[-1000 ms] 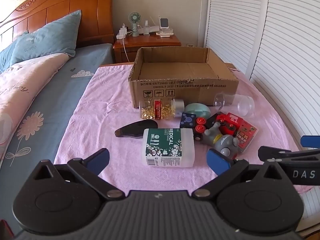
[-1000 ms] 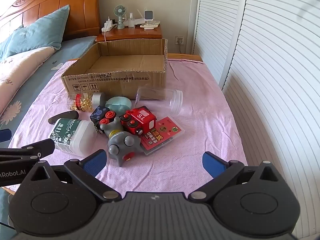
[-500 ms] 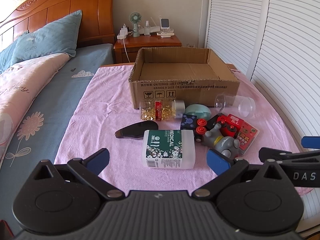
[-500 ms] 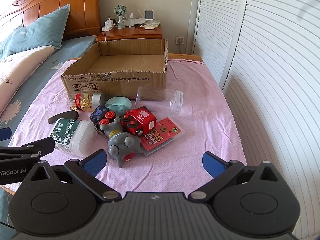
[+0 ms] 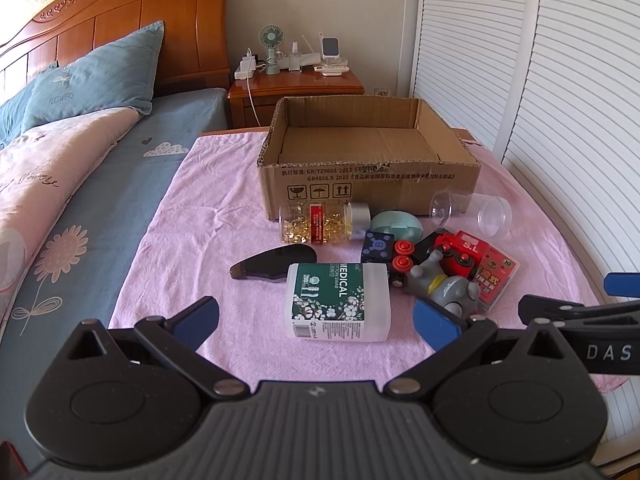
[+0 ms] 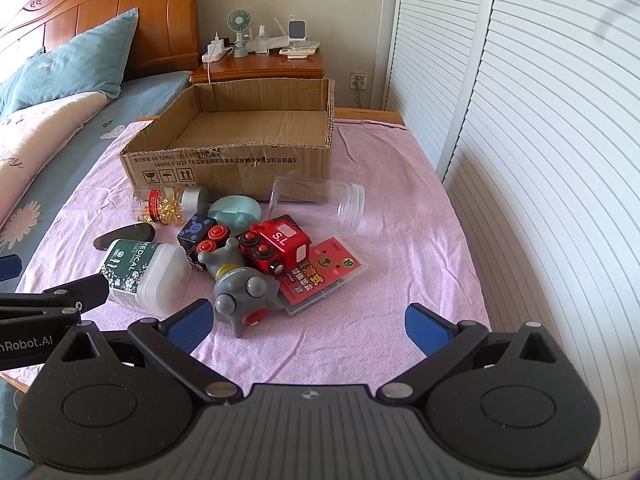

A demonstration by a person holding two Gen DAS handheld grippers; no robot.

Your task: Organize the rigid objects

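Pink cloth point(image 5: 224, 208) covering the table beside the bed point(image 5: 132, 184), carrying every loose item. Brown cardboard box point(image 5: 368, 184) sitting open-topped at the far side, nothing visible inside it. Lying on its side against the box's front wall: a capsule bottle point(image 5: 320, 224) with a red label and grey cap. Resting just right of that, a mint green case point(image 5: 396, 226), and further right a clear jar point(image 5: 472, 214), also tipped over. Lying nearest the left gripper point(image 5: 316, 316): a white MEDICAL bottle point(image 5: 338, 300), on its side, a dark curved piece point(image 5: 272, 264) just beyond its far-left corner. Crowding together to the right: a black cube point(image 6: 194, 232), a red toy train point(image 6: 276, 246), a grey toy figure point(image 6: 240, 292) tipped over, and a flat red card pack point(image 6: 324, 276) lying partly under the train.

Hovering low at the near edge, both tools side by side. Left gripper standing wide apart, blue pads point(image 5: 196, 316) bracketing the MEDICAL bottle without touching it. Right gripper point(image 6: 308, 324) likewise spread wide, holding nothing, its left pad just beside the grey figure.
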